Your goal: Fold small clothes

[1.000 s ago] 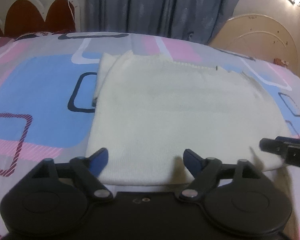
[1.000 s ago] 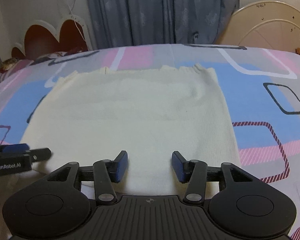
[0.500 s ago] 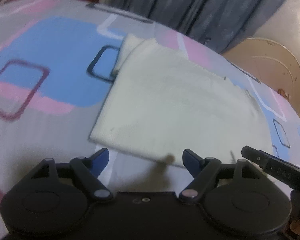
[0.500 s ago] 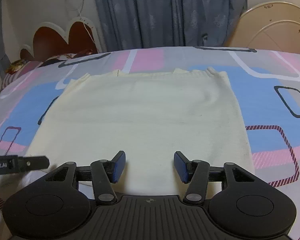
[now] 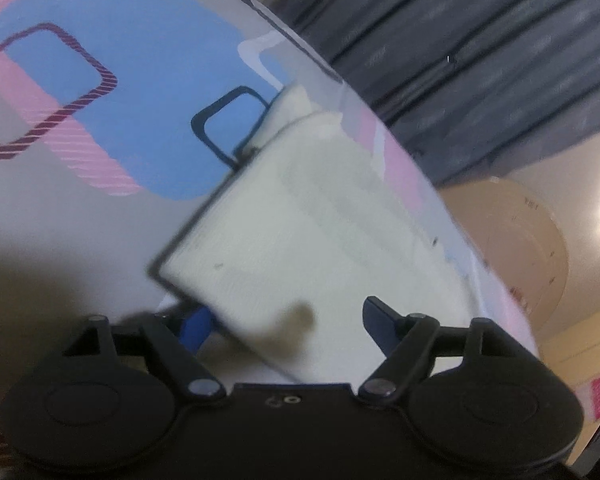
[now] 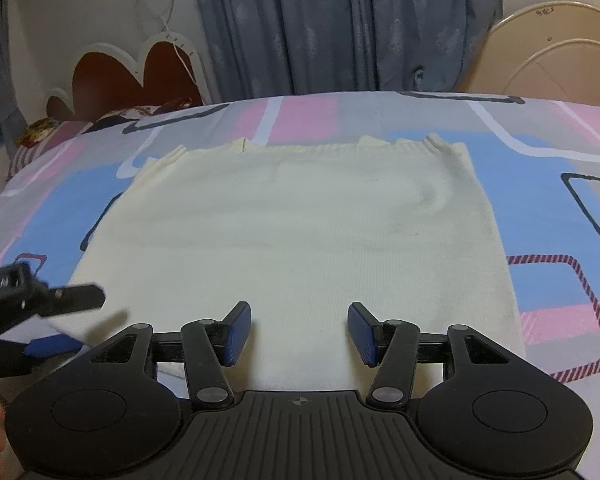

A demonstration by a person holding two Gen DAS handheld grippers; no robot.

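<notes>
A cream knit garment (image 6: pixel 292 232) lies flat and folded into a rectangle on the patterned bedsheet (image 6: pixel 548 184). In the left wrist view the garment (image 5: pixel 320 232) appears tilted and blurred. My left gripper (image 5: pixel 284 320) is open and rolled sideways at the garment's near left corner; one blue finger sits below the cloth edge, the other above it. The left gripper also shows in the right wrist view (image 6: pixel 60 320), at the left edge of the garment. My right gripper (image 6: pixel 300 332) is open, level, just above the garment's near edge, holding nothing.
The bed carries a sheet with pink, blue and grey blocks. A red and white headboard (image 6: pixel 136 76) stands at the far left. Grey curtains (image 6: pixel 340 24) hang behind the bed. A round beige board (image 6: pixel 556 48) leans at the far right.
My left gripper has rolled strongly sideways and moved in on the garment's near left corner, its fingers now straddling the cloth edge. My right gripper has drawn back slightly and stayed open.
</notes>
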